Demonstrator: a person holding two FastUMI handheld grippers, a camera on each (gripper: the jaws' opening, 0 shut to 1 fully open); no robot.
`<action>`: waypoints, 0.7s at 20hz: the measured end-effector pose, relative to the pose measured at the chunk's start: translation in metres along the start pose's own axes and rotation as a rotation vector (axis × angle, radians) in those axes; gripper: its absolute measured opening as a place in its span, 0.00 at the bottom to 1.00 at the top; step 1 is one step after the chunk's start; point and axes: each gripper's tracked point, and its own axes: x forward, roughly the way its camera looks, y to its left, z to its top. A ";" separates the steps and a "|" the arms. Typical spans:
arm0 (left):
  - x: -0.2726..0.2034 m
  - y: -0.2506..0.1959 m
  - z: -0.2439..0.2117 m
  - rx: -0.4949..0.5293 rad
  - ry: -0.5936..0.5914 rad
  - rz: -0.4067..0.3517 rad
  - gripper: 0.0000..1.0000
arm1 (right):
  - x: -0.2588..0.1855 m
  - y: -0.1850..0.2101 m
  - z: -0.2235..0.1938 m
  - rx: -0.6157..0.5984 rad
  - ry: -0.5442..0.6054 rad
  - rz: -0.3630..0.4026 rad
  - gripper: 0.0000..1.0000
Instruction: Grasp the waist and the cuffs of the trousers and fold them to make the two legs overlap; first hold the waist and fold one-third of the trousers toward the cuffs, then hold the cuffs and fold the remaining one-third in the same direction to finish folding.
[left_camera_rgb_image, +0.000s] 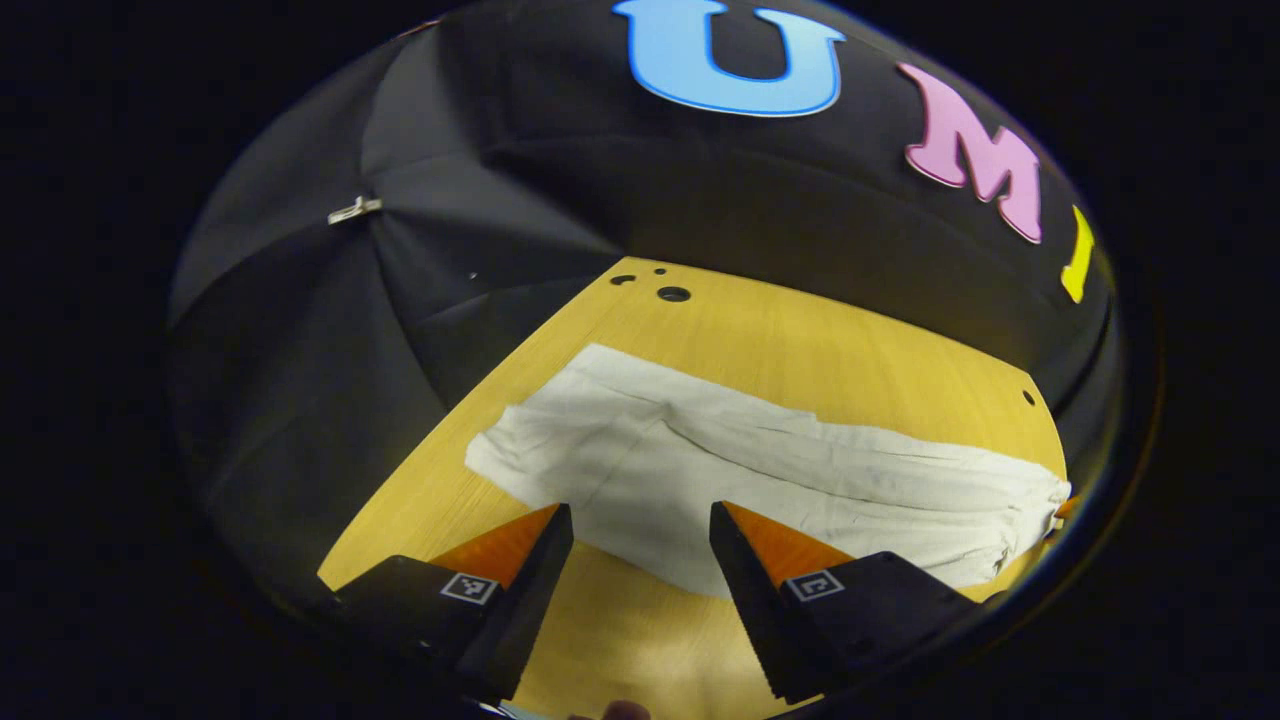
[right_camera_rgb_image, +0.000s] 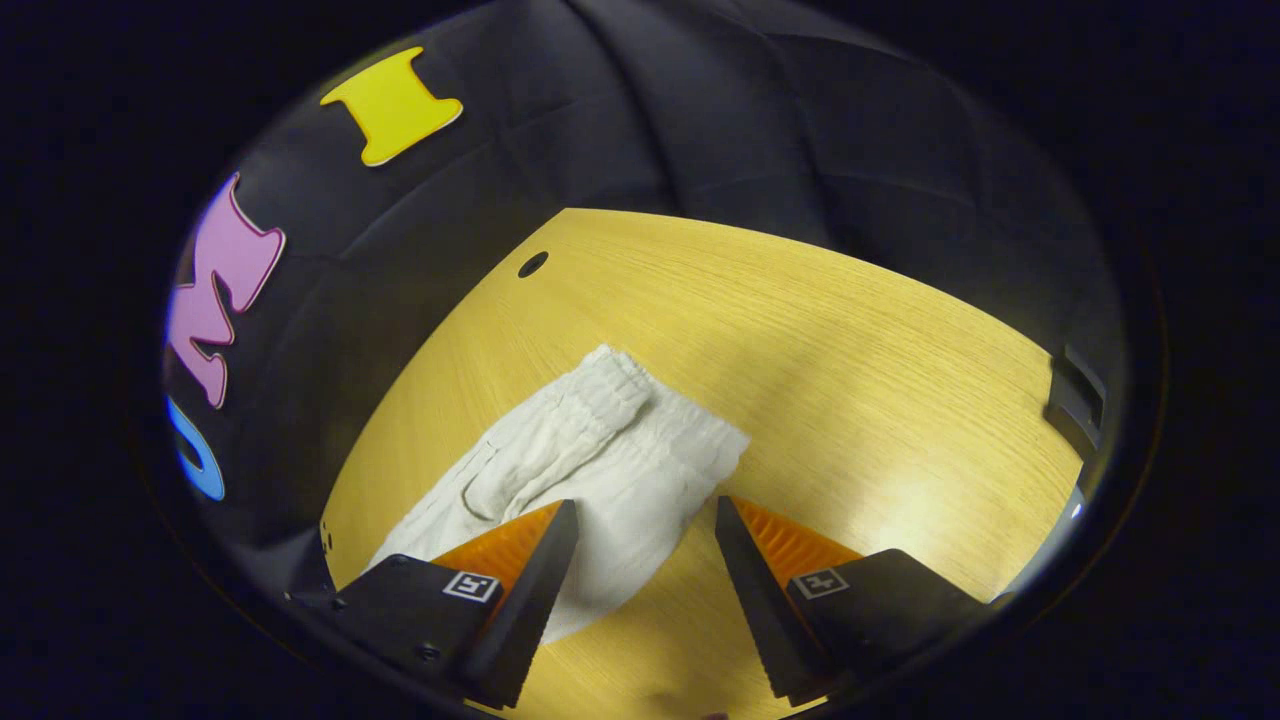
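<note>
Left gripper view: black draped cloth wall (left_camera_rgb_image: 330, 330) at far left, gathered in soft folds under a small pale clip (left_camera_rgb_image: 354, 209). Next, a yellow wood-grain table (left_camera_rgb_image: 800, 330), smooth, drilled with a few round holes (left_camera_rgb_image: 673, 294) near its far edge. Spread flat across it, white trousers (left_camera_rgb_image: 720, 460) of crinkled, linen-like weave, already doubled lengthwise, one leg over the other, cuffs at left, gathered waist at far right. Poised low over the trousers' near edge, left gripper (left_camera_rgb_image: 640, 525), wedge-shaped fingers (left_camera_rgb_image: 520, 550) spread wide, ribbed inner faces showing, nothing held, cloth visible in the gap.

Right gripper view: cloth wall (right_camera_rgb_image: 330, 330) again at left, then the same grained table (right_camera_rgb_image: 850, 330) with one round hole (right_camera_rgb_image: 532, 264). Lying on it, the trousers (right_camera_rgb_image: 600, 450), elastic waistband (right_camera_rgb_image: 640, 400) puckered in fine ribs, a patch pocket (right_camera_rgb_image: 500, 480) stitched below it. Hovering just above the waist end, right gripper (right_camera_rgb_image: 645, 525), fingers (right_camera_rgb_image: 525, 555) wide apart and empty, the left finger over fabric, the right finger over bare wood. At far right, a dark bracket-like fitting (right_camera_rgb_image: 1075, 400) at the table's edge.
</note>
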 end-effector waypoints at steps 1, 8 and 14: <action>-0.005 -0.004 -0.001 -0.042 0.002 0.008 0.87 | 0.004 0.004 0.002 0.028 0.004 0.005 0.90; 0.003 -0.023 -0.027 -0.214 0.094 -0.023 0.90 | 0.011 -0.016 0.001 0.135 -0.005 -0.077 0.60; 0.018 -0.010 -0.047 -0.405 0.164 -0.064 0.90 | 0.013 -0.015 -0.002 0.210 -0.018 -0.004 0.12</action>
